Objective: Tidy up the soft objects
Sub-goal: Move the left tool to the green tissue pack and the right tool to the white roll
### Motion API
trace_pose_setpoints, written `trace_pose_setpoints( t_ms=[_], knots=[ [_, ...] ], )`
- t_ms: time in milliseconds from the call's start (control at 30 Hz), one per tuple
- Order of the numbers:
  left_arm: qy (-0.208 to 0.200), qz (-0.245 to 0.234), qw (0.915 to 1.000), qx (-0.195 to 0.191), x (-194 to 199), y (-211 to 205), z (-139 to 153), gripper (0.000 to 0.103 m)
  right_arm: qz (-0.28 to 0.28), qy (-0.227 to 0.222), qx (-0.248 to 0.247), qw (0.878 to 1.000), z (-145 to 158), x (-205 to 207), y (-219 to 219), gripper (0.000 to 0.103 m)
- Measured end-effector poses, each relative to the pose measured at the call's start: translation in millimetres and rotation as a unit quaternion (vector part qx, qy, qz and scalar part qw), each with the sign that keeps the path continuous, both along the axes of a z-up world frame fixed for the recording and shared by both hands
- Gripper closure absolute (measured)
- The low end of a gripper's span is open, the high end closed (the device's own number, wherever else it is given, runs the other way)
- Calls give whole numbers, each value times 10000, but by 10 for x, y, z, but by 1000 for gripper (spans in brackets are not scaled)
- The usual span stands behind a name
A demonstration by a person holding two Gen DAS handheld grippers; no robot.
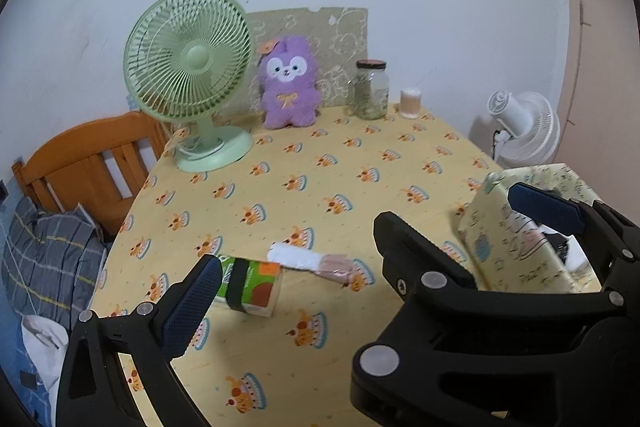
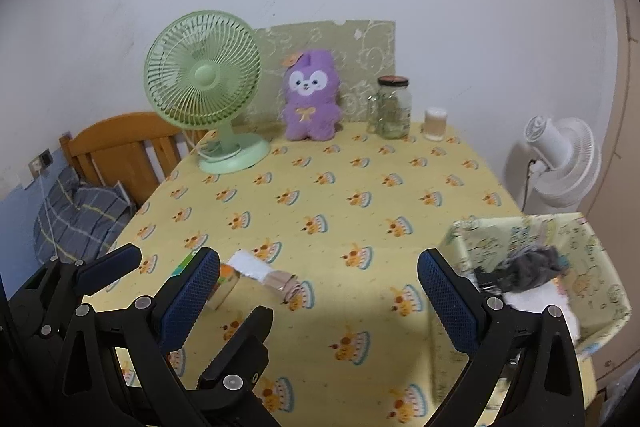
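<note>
- The left gripper [image 1: 360,259] hovers low over the near part of the table [image 1: 360,163], jaws spread wide with nothing between them.
- The right gripper [image 2: 320,291] hangs beside it, also released and holding nothing; its blue-padded fingers [image 2: 188,295] stand well apart.
- In the left wrist view the right gripper's finger reaches over the near edge of the fabric storage bin [image 1: 512,251].
- A tissue pack [image 1: 252,283], green and orange with a dark band, lies flat on the yellow cake-print tablecloth [image 1: 304,355] just beyond the left gripper's left finger.
- A rolled sock [image 1: 310,262], white with a pinkish end, lies just beside the tissue pack, on its right; whether the two touch I cannot tell.
- The fabric storage bin sits at the table's right edge, open at the top, with dark grey and white soft items [image 2: 528,279] inside.
- A purple plush toy [image 1: 289,83] sits upright at the far edge of the table, against a patterned green board [image 1: 344,35] that leans on the wall.
- A green desk fan [image 1: 188,67] stands to the left of the plush.
- A glass jar [image 1: 370,91] with a dark lid stands to the plush's right, and a small capped container [image 1: 410,103] is just beyond that.
- A white floor fan [image 2: 560,163] stands off the table to the right.
- A wooden headboard [image 1: 84,163] and plaid bedding [image 1: 44,255] are on the left.
</note>
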State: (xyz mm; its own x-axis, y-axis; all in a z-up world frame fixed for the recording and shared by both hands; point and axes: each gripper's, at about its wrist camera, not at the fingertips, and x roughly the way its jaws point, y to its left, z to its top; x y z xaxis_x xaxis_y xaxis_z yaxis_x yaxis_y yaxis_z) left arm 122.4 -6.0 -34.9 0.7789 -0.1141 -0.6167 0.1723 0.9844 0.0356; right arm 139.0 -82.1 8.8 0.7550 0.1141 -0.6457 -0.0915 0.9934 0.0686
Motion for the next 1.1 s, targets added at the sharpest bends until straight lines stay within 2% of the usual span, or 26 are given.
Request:
trace_pose_setpoints(
  t_ms=[300,667,1100],
  knots=[
    [254,215,9994,-3,157,190,-216,0,203,229,-13,9995,-237,195,183,3],
    [613,618,9961,171,419,430,-498,0,435,521,-39,9977,-534,442,368,3],
    [906,727,9926,347,715,625,-762,0,509,804,-16,9955,-830,702,507,3]
  ],
)
